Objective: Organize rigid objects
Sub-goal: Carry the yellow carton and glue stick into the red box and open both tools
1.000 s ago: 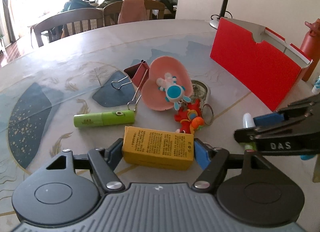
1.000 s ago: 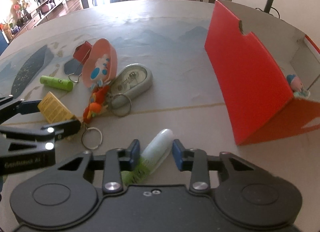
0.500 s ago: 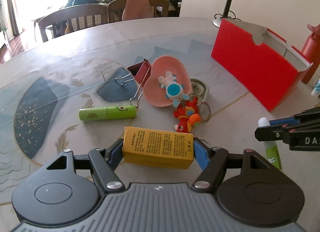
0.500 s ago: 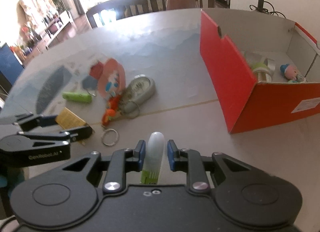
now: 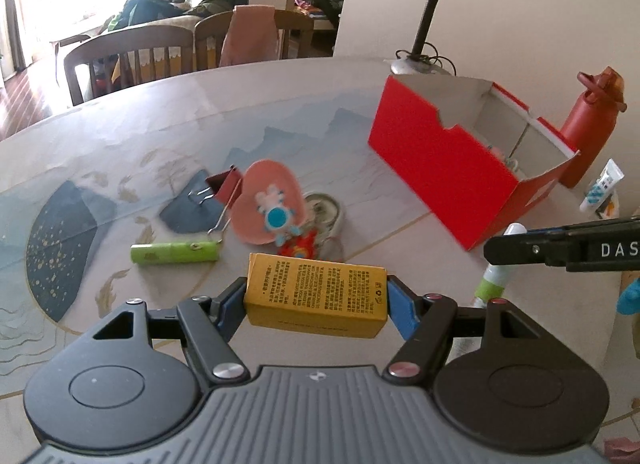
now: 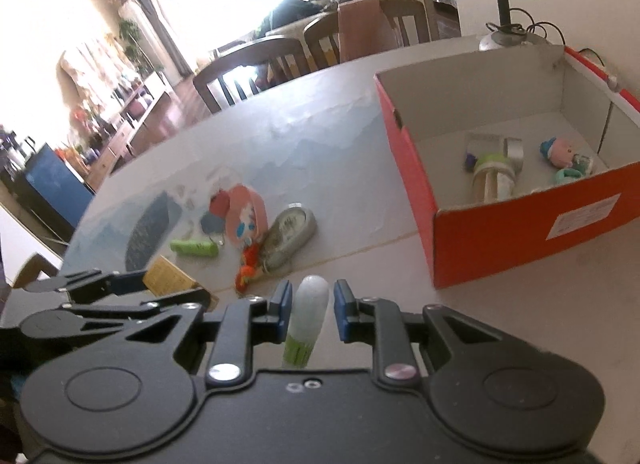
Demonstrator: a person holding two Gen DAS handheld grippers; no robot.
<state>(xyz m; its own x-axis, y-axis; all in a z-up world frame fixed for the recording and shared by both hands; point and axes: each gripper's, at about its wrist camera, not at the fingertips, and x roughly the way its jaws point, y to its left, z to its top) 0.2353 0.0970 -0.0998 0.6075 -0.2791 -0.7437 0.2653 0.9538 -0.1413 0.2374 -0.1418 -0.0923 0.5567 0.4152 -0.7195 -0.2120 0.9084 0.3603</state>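
Observation:
My left gripper (image 5: 316, 298) is shut on a yellow box (image 5: 316, 292) and holds it above the table. My right gripper (image 6: 308, 306) is shut on a white and green tube (image 6: 306, 320), lifted off the table; the tube also shows in the left wrist view (image 5: 500, 260). The red cardboard box (image 6: 500, 232) stands open at the right with several small items inside. On the table lie a green cylinder (image 5: 174, 253), a red binder clip (image 5: 224, 188), a pink heart dish (image 5: 268, 208) with a toy, a red keychain toy (image 5: 300, 246) and a silver tin (image 6: 290, 232).
A red bottle (image 5: 588, 132) and a small tube (image 5: 602, 190) stand beyond the red box. A desk lamp (image 5: 424, 24) rises behind it. Chairs (image 5: 132, 60) line the table's far edge.
Both grippers have risen with their loads. The right gripper has lifted the tube off the table and now looks into the red box from higher up.

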